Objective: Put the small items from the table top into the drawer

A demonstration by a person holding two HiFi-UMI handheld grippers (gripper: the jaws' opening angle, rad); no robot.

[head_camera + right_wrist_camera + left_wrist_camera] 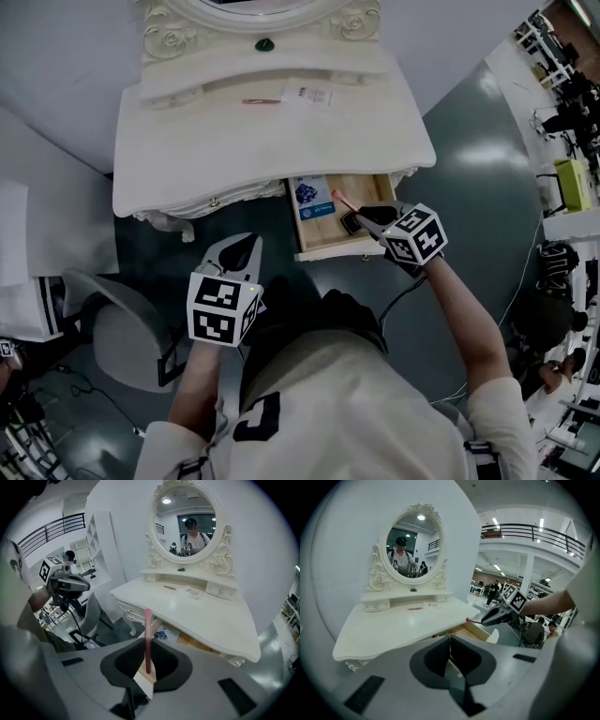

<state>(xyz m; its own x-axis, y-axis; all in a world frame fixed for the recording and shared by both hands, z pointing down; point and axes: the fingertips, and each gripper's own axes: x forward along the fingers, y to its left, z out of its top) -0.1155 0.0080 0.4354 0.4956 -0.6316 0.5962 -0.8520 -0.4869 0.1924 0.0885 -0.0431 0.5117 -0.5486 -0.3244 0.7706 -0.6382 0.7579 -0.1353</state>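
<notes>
A white dressing table point(187, 159) has its wooden drawer point(328, 234) pulled open below the front edge. My right gripper point(362, 215) hangs over the drawer, shut on a slim pink stick point(342, 200); in the right gripper view the pink stick point(148, 639) rises from between the jaws. A blue-printed card point(307, 194) and a small black item point(351, 223) lie in the drawer. On the table top rest a thin red item point(261, 100) and a white packet point(309, 94). My left gripper point(242, 246), shut and holding nothing, sits left of the drawer, in front of the table edge.
A small green item point(264, 44) sits on the raised shelf under the oval mirror point(411, 543). A grey chair point(117, 328) stands at the lower left. The person's torso fills the lower middle of the head view. White shelving point(562, 84) stands at the far right.
</notes>
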